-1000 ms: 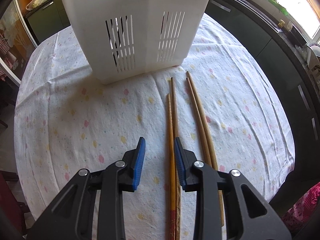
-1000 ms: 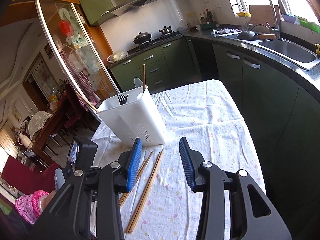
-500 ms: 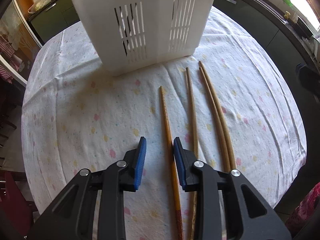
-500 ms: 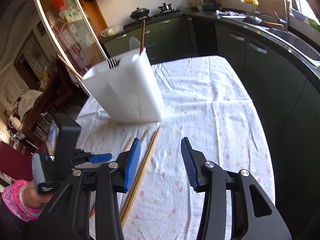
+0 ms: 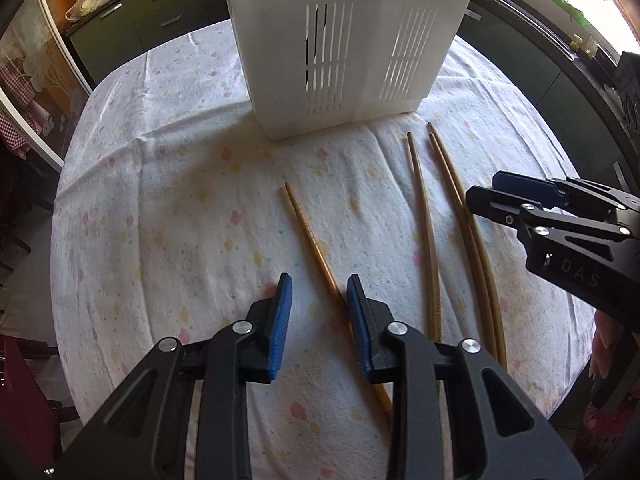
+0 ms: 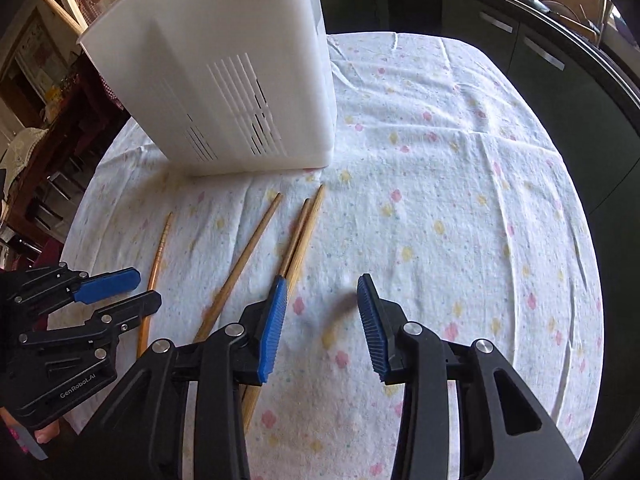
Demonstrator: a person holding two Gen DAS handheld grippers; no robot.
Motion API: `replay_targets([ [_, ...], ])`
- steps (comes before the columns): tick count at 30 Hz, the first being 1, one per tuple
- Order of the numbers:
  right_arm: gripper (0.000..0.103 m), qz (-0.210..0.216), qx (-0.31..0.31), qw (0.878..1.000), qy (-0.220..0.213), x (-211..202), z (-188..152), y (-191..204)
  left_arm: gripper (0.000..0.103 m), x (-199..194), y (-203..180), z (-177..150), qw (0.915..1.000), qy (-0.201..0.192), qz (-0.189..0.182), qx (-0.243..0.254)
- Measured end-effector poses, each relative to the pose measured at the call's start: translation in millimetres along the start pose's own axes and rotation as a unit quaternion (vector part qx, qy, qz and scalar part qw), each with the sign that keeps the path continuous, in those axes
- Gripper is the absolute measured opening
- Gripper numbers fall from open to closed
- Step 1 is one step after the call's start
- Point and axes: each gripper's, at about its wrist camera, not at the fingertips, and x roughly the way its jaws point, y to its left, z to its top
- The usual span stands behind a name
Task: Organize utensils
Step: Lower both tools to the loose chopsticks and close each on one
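Writing: "DAS" partly readable on right gripper [image 5: 486,196] body, "GenRobot.AI" on left gripper [image 6: 132,288] body. Both black plastic, blue ribbed pads. White plastic utensil caddy [image 5: 344,40] with slotted walls stands on surface [image 5: 160,200], round, floral cloth. Four thin wooden chopsticks flat near caddy. Orange chopstick [image 5: 310,236] passes between left gripper's parted pads, untouched. Right gripper closing, nothing between pads; paired chopsticks [image 6: 304,228] just beside its left pad.

Bare floral-printed tablecloth [image 6: 460,240] is left clear on the right; the far side is blocked by a tall slotted white plastic caddy [image 5: 344,40], with four wooden chopsticks [image 5: 424,232] strewn before it
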Motion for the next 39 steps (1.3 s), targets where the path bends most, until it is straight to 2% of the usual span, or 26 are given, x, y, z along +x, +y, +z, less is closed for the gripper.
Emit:
replay_targets([
  [5, 0.039, -0.037, -0.018, 0.999, -0.003, 7, 3, 13, 0.028, -4, 4, -4, 1.0000, -0.003, -0.006, 0.000],
  [8, 0.039, -0.041, -0.025, 0.999, -0.001, 8, 4, 21, 0.028, -4, 3, -4, 1.0000, -0.004, -0.006, 0.001],
  [13, 0.039, -0.073, -0.051, 0.996, -0.003, 9, 1, 38, 0.028, -4, 3, -4, 1.0000, -0.003, -0.007, -0.002],
  [15, 0.036, -0.087, -0.058, 0.995, 0.001, 8, 0, 38, 0.028, -4, 4, -4, 0.9999, -0.004, -0.009, -0.005],
  [18, 0.036, -0.073, -0.039, 0.997, 0.012, 8, 1, 28, 0.028, -5, 4, -3, 1.0000, -0.003, -0.009, -0.003],
  [21, 0.033, -0.087, -0.051, 0.995, 0.009, 9, -2, 33, 0.028, -5, 2, -3, 1.0000, -0.003, -0.006, 0.000],
  [23, 0.021, -0.080, -0.062, 0.995, 0.011, 12, 0, 43, 0.028, -4, 0, -2, 1.0000, -0.002, -0.004, 0.001],
  [26, 0.018, -0.071, -0.062, 0.995, 0.015, 13, 1, 43, 0.028, -4, -1, -2, 1.0000, -0.002, -0.007, -0.001],
  [28, 0.015, -0.035, -0.037, 0.998, 0.019, 13, 3, 30, 0.028, -4, 2, -2, 0.9999, -0.003, -0.013, -0.005],
  [30, 0.009, -0.007, -0.009, 1.000, 0.020, 10, 4, 16, 0.021, -4, 7, -2, 0.9996, -0.005, -0.021, -0.017],
  [31, 0.007, 0.008, 0.004, 1.000, 0.019, 8, 3, 9, 0.011, -3, 9, -1, 0.9995, -0.006, -0.024, -0.020],
  [32, 0.007, 0.020, 0.015, 1.000, 0.014, 5, 3, 3, 0.008, -3, 12, -1, 0.9991, -0.006, -0.033, -0.026],
  [35, 0.007, 0.053, 0.033, 0.998, -0.008, -10, 2, -8, 0.006, -4, 21, -1, 0.9973, -0.001, -0.059, -0.045],
  [39, 0.007, 0.076, 0.042, 0.995, -0.051, -44, 2, -15, 0.006, -17, 24, -1, 0.9970, -0.022, -0.059, -0.045],
])
